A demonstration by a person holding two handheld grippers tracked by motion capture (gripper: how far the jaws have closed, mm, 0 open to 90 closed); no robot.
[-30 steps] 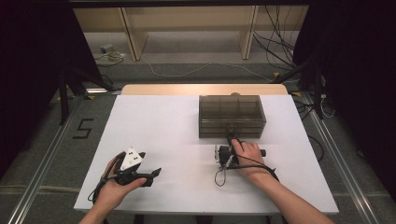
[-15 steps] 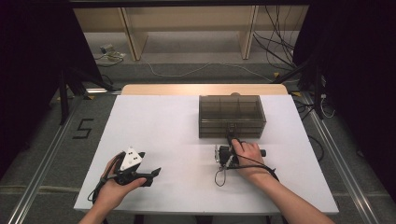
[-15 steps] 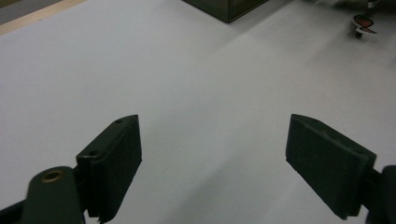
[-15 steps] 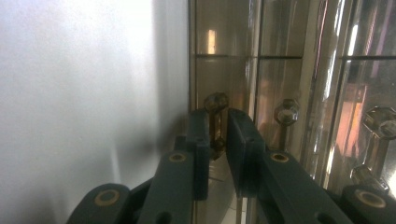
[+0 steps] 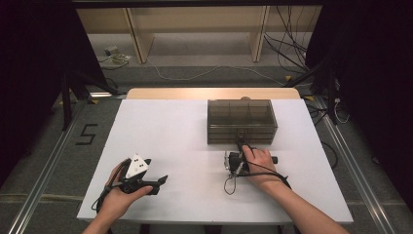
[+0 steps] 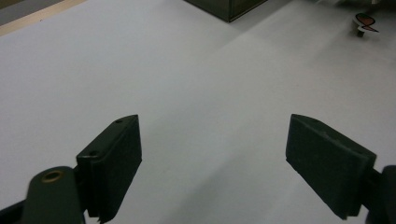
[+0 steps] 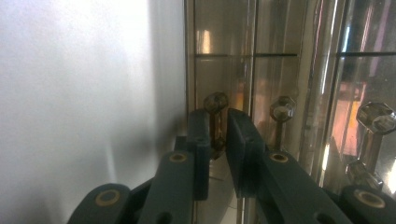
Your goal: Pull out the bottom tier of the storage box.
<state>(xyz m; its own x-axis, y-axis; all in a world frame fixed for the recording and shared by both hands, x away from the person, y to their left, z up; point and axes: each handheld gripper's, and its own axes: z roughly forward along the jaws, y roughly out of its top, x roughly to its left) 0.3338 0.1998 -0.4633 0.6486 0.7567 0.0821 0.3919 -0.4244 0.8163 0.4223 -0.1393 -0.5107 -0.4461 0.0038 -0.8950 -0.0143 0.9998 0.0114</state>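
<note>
A smoky see-through drawer box [image 5: 242, 121] stands on the white table [image 5: 170, 131], right of the middle. My right gripper [image 5: 240, 146] lies at the box's front, held by a hand. In the right gripper view its jaws [image 7: 218, 126] are closed on a clear drawer handle [image 7: 215, 103], with the pads pressing both sides. Two more clear handles [image 7: 281, 112] sit beside it. My left gripper [image 5: 159, 183] rests near the table's front left in the other hand. In the left gripper view it stands open [image 6: 212, 154] over bare table with nothing between the jaws.
The box's corner [image 6: 229, 7] lies far ahead of the left gripper. A wooden strip [image 5: 209, 93] borders the table's far edge. Cables [image 5: 292, 29] and shelf legs [image 5: 139, 34] are on the floor behind. A "5" mark [image 5: 87, 134] is on the floor at the left.
</note>
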